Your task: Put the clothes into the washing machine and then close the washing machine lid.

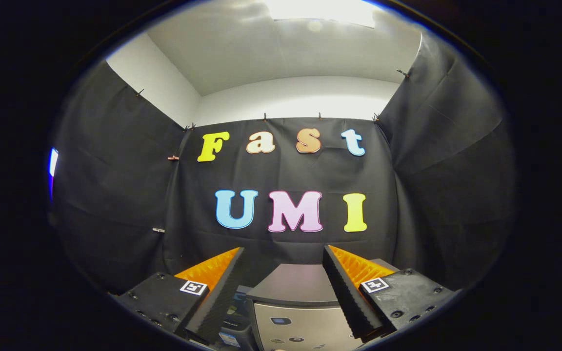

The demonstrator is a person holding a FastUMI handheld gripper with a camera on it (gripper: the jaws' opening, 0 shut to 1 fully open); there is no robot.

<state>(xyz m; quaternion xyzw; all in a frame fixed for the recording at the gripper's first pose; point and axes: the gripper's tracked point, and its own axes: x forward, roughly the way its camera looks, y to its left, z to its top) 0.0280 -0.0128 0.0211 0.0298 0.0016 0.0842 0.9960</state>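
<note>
Black cloth walls close the booth under a white ceiling, and the gripper is held level with its jaws spread apart, holding nothing. Just ahead and below between them stands the washing machine with its dark lid lying flat and down. That fits either a load shut in or clothes waiting elsewhere, which cannot be judged.

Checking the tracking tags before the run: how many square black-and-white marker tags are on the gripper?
2. One marker tag sits on the base of one finger, the other marker tag on the base of the other; the open fingers flank the washing machine below. More may be hidden.
</note>
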